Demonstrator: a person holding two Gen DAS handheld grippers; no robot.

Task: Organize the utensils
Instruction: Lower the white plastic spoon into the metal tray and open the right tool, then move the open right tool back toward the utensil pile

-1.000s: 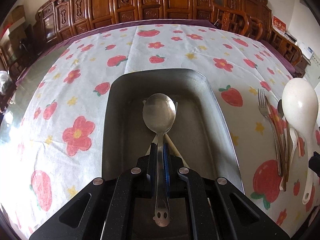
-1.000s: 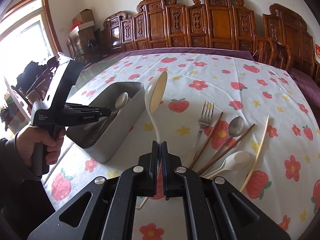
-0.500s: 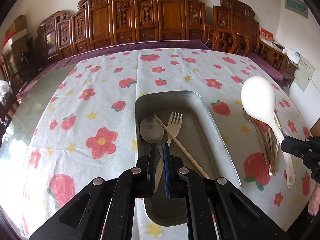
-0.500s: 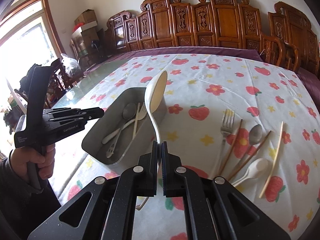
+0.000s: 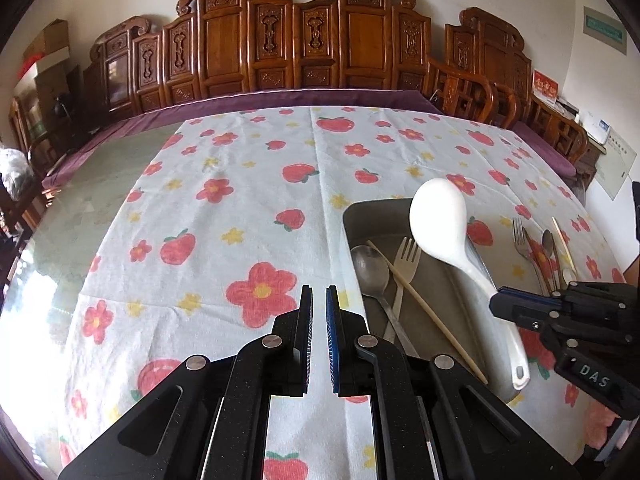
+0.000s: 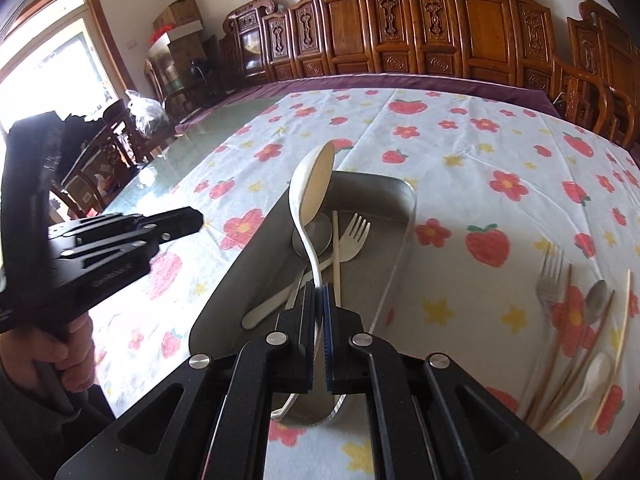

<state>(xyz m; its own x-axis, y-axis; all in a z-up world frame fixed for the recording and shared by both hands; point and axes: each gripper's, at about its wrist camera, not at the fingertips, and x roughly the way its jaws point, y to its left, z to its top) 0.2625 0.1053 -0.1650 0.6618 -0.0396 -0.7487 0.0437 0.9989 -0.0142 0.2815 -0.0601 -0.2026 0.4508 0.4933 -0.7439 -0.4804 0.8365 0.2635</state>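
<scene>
White letters "DAS" stand on the black body of the right gripper [image 5: 505, 303] where it enters the left wrist view from the right; the small white print on the left gripper's [image 5: 319, 300] side in the right wrist view is too fine to read. A green wall sign [image 5: 605, 29] and a red card [image 5: 545, 85] at the far right carry writing that is illegible.

The left gripper hovers over the floral tablecloth [image 5: 256, 184], just left of the metal tray [image 5: 354, 216], gripped from below by the person's left hand [image 6: 60, 354]. Its jaws stand a narrow slit apart with nothing between them.

The right gripper reaches in from the right above the tray's near right side. Its jaws are closed on the handle of a white rice ladle [image 5: 440, 218], which it holds in the air over the tray, bowl raised toward the far side and handle end hanging past the near rim.

Inside the tray lie a metal spoon [image 5: 370, 266], a pale fork [image 5: 404, 264] and a single chopstick [image 5: 424, 304] that runs diagonally across them.

On the cloth to the right of the tray lie a metal fork [image 6: 552, 276], a small metal spoon [image 6: 598, 294], a white soup spoon [image 6: 584, 388], dark chopsticks [image 6: 560, 360] and a pale chopstick [image 6: 620, 336], close together.

Carved wooden chairs [image 5: 312, 40] line the far side of the table.
</scene>
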